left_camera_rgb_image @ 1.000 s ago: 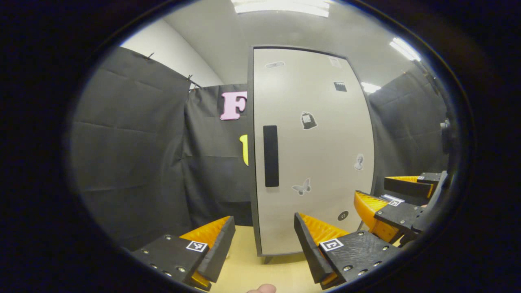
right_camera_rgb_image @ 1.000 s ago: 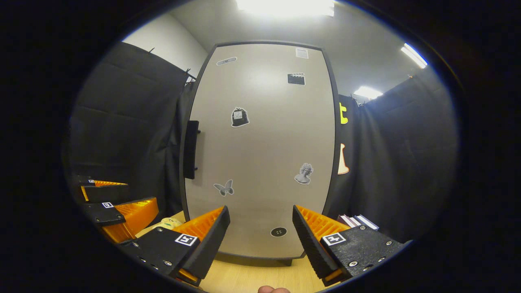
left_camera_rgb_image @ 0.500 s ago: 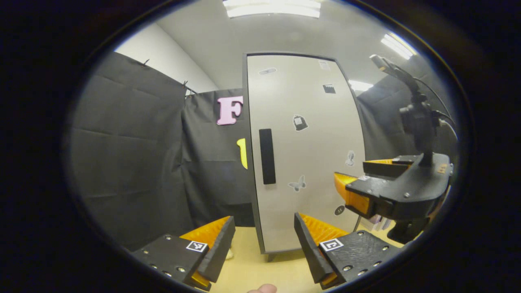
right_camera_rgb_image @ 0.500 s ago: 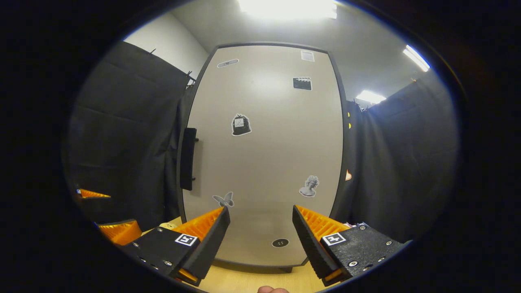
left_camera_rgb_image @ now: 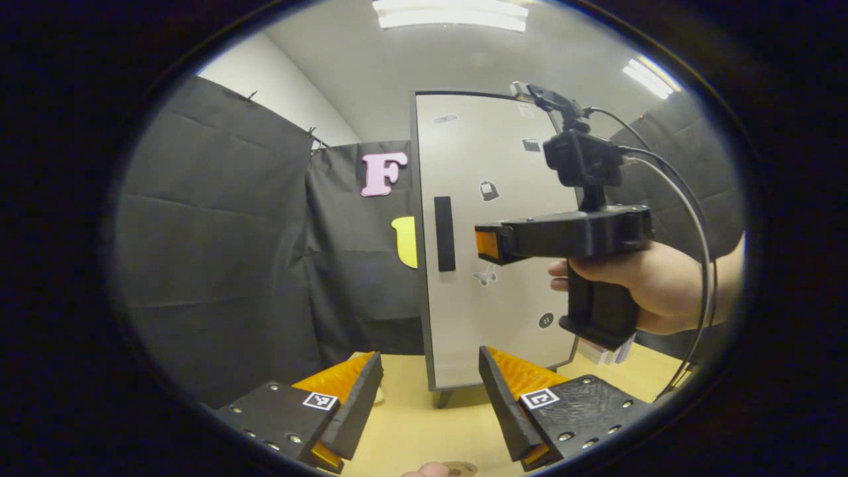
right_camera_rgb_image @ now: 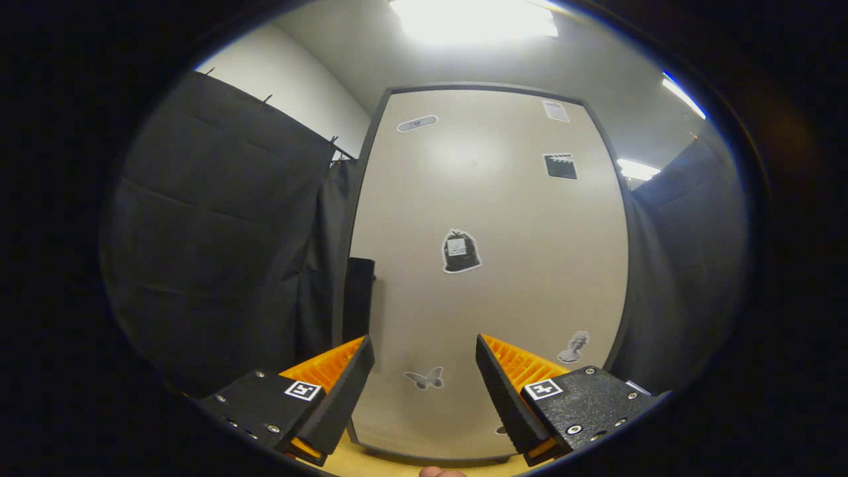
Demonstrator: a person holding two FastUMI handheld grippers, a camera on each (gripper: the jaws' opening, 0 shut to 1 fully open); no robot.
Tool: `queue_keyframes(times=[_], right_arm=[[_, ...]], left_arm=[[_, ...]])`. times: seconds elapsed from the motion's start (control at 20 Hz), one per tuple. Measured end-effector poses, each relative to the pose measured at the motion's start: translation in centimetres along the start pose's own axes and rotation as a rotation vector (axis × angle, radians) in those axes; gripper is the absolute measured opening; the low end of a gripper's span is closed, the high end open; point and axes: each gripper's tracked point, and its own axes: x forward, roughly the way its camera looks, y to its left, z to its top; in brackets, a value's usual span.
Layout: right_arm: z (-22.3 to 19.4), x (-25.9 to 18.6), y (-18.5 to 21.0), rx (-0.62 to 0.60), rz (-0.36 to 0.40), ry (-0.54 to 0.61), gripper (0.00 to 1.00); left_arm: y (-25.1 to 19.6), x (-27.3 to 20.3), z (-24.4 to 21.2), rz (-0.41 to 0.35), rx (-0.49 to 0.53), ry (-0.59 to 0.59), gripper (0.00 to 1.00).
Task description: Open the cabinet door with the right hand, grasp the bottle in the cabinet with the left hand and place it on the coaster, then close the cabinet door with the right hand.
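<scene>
Closed pale cabinet door with dark vertical handle.

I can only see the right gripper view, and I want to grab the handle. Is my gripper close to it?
Observer: Close, but not touching. In the left gripper view, the right gripper is level with the handle, and a strip of door shows between them.
Operator: Is the other gripper busy?
Observer: No. The left gripper is open and holds nothing, low over the table.
Operator: Where's the coaster?
Observer: What looks like the coaster peeks in at the bottom edge of the left gripper view, on the table.
</scene>
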Motion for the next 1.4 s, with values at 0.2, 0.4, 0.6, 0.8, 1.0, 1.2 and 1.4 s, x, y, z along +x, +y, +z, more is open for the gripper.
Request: queue_keyframes(times=[0.2, 0.4, 0.6, 0.8, 1.0, 1.2, 1.4], right_arm=[[0.2, 3.0, 3.1, -0.006, 0.052, -0.001, 0.95], [-0.7, 5.8, 5.4, -0.027, 0.083, 0.02, 0.94], [-2.3, 7.4, 5.9, -0.043, 0.09, 0.075, 0.71], [-2.4, 7.5, 6.1, 0.031, 0.151, 0.109, 0.32], [-2.5, 7.0, 6.3, 0.031, 0.231, 0.128, 0.24], [-2.4, 6.1, 6.4, 0.043, 0.29, 0.14, 0.21], [-2.2, 4.6, 6.4, 0.039, 0.342, 0.136, 0.21]], left_arm=[[2.6, -3.2, -3.2, 0.069, 0.043, 0.074, 0.84], [3.7, -5.8, -5.4, 0.122, 0.013, 0.116, 0.84], [4.7, -5.9, -6.3, 0.144, -0.006, 0.139, 0.85], [4.3, -5.9, -6.9, 0.134, -0.036, 0.143, 0.84], [3.8, -5.8, -7.7, 0.131, -0.062, 0.162, 0.84], [3.6, -6.0, -7.6, 0.127, -0.057, 0.138, 0.84], [3.3, -5.9, -7.9, 0.1, -0.076, 0.123, 0.84]])
